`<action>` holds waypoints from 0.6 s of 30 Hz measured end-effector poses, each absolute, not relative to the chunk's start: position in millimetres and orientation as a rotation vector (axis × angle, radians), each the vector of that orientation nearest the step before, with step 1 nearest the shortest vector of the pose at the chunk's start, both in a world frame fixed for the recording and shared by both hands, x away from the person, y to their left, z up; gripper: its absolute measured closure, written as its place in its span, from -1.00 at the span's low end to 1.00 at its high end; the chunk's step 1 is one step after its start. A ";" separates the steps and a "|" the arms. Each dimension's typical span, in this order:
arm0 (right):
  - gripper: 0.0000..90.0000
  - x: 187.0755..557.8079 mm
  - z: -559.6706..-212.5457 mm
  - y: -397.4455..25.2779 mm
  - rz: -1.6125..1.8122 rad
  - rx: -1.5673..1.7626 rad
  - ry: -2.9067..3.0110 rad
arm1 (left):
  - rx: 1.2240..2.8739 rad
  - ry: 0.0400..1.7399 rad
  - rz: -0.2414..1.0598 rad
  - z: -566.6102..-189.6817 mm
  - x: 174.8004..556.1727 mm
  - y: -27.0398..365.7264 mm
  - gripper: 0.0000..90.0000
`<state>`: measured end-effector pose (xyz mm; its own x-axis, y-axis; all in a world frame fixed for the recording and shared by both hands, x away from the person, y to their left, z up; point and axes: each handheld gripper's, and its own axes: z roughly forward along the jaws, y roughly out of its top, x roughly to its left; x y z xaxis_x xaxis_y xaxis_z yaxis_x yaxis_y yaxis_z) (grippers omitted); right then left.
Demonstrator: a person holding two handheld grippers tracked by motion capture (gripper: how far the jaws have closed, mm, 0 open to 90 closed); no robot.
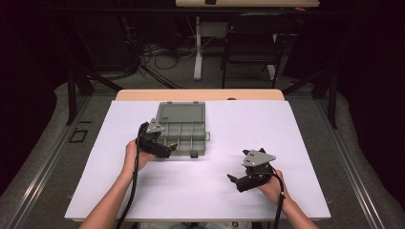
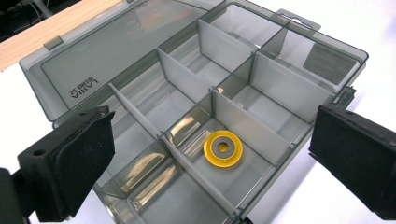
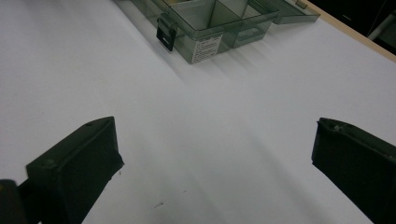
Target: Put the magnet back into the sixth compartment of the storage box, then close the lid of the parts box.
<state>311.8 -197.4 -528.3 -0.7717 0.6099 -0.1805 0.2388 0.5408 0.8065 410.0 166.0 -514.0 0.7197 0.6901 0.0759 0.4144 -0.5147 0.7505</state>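
One yellow ring with a grey centre lies flat in a near compartment of the grey divided organizer box, whose lid is folded back flat, likely so the left gripper can reach in; its jaws hang wide apart, empty, over that compartment. The thin divider walls crowd the ring closely. The right gripper, also spread and empty, rests well apart on the white table cover.

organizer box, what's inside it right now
The open box holds one yellow ring in a near compartment. The other visible compartments look empty; the nearest corners sit behind the left gripper jaws.
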 end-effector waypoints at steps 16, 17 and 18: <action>-0.99 311.8 -528.9 -196.0 1.134 0.684 2.344 | 2.144 0.856 0.496 -511.5 421.4 170.6 -1.00; -0.99 311.8 -528.8 -196.1 1.136 0.685 2.343 | 2.143 0.855 0.494 -511.3 422.1 170.9 -1.00; -0.99 311.9 -528.7 -196.1 1.137 0.685 2.342 | 2.142 0.853 0.498 -511.4 422.9 171.1 -1.00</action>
<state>311.9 -196.1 -528.7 -0.7776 0.6043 -0.1736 0.2375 0.5380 0.8088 422.9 171.1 -511.4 0.7005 0.7100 0.0722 0.4124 -0.4853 0.7710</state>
